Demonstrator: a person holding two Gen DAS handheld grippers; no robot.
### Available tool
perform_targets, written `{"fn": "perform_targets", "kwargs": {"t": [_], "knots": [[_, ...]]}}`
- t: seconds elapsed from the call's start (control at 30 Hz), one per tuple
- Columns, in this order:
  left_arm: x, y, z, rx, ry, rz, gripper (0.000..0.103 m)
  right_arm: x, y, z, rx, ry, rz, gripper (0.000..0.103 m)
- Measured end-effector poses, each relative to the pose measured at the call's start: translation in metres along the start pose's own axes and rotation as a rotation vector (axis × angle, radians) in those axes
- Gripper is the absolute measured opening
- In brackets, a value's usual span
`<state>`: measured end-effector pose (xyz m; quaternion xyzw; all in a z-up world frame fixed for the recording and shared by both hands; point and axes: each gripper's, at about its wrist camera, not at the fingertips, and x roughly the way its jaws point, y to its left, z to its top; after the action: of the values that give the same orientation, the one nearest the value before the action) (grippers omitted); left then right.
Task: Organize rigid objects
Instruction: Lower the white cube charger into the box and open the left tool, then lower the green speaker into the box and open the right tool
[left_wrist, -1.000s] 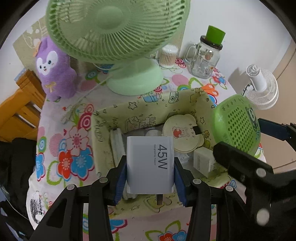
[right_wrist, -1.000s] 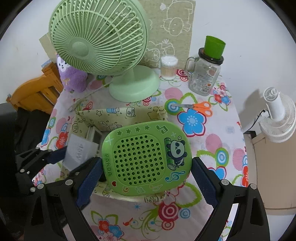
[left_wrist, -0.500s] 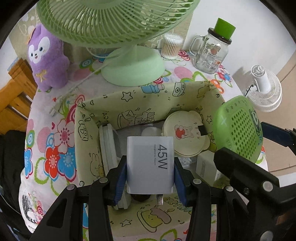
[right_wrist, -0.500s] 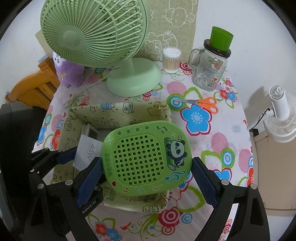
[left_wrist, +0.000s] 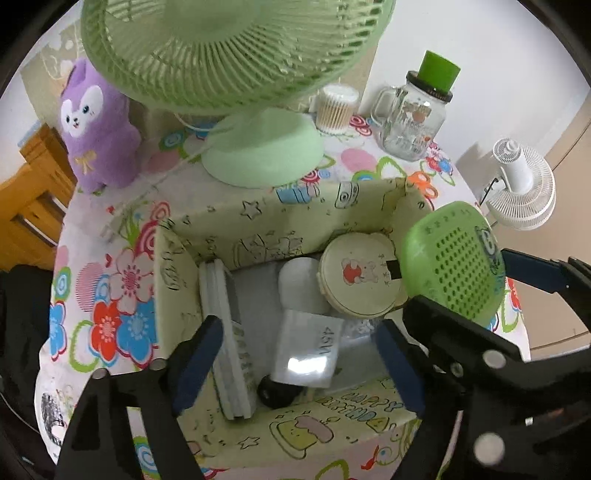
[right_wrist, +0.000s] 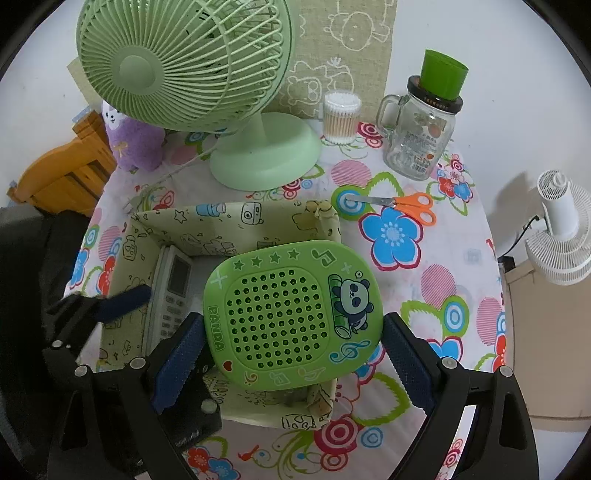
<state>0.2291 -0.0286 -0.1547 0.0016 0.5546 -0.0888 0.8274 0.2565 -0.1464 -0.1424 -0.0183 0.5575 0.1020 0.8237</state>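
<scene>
My left gripper hangs over the cartoon-print fabric box, its jaws opening and wide apart. A white 45W charger lies loose below them on the box floor, touched by neither pad. Around it in the box are a white remote, a round cream tin, a white rounded object and a small black item. My right gripper is shut on a green panda case, held above the box's right half. That case also shows in the left wrist view.
Behind the box stands a green desk fan, with a purple plush to its left. A cotton swab tub, a glass jar mug and orange scissors lie at the back right. A white fan stands off the table.
The left jaws have spread apart and the 45W charger has dropped from them onto the box floor. The right gripper keeps the green case in the same place.
</scene>
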Motion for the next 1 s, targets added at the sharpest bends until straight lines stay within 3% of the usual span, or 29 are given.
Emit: {"fn": "perform_targets", "kwargs": {"t": [0.3,1.0], "knots": [[-0.022,0.012,-0.006,0.012,-0.024,0.067,0.098,-0.004,0.019,0.005,-0.036,-0.022,0.038,0.095],[-0.014,0.011,-0.014,0.066,0.053,0.105,0.099,0.024,0.041,0.001,-0.064,0.019,0.042,0.095]]}}
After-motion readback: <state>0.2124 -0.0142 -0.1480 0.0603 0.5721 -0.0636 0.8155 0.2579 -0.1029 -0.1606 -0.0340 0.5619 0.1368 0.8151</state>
